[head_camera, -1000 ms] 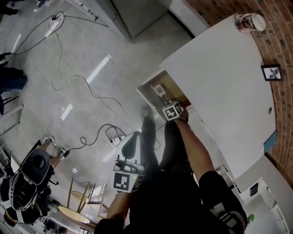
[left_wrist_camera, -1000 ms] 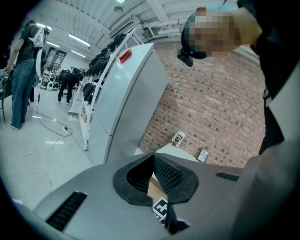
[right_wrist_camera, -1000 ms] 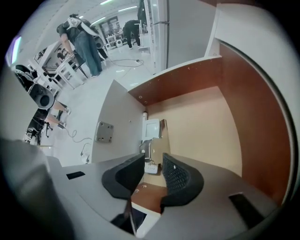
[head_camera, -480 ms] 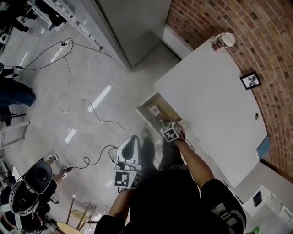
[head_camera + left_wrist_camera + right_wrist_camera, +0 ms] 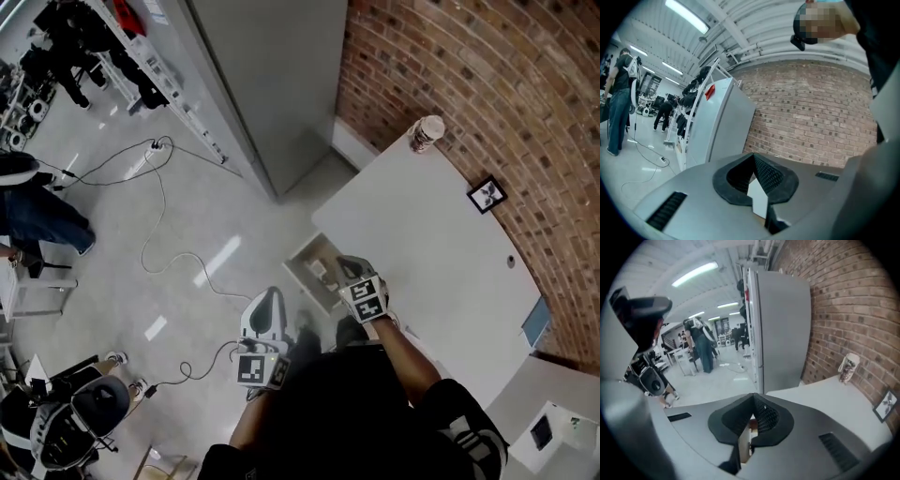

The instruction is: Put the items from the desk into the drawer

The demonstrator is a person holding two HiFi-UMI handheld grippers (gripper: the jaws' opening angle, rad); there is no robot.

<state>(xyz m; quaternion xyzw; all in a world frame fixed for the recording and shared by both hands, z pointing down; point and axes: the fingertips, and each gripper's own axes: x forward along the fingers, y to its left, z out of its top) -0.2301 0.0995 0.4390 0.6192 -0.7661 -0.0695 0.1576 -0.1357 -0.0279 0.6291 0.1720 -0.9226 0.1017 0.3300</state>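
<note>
The white desk (image 5: 441, 272) carries a paper cup (image 5: 427, 132), a small framed picture (image 5: 487, 194) and a tiny dark thing (image 5: 511, 262). Below its left edge the wooden drawer (image 5: 307, 277) stands open, with a small white item (image 5: 320, 270) inside. My right gripper (image 5: 349, 266) hangs over the drawer's desk-side rim, shut and empty; in the right gripper view its jaws (image 5: 753, 401) meet, with the cup (image 5: 847, 367) and picture (image 5: 885, 405) beyond. My left gripper (image 5: 265, 298) is out over the floor left of the drawer, jaws together (image 5: 753, 161), holding nothing.
A tall grey cabinet (image 5: 272, 75) stands by the brick wall (image 5: 487, 84) behind the desk. Cables (image 5: 178, 248) trail over the shiny floor. People (image 5: 28, 202) and racks are far left. A blue object (image 5: 534, 323) sits at the desk's right edge.
Both grippers have risen. The right one has come up out of the drawer and now sits above its rim. The head view has lifted, showing more wall and cabinet.
</note>
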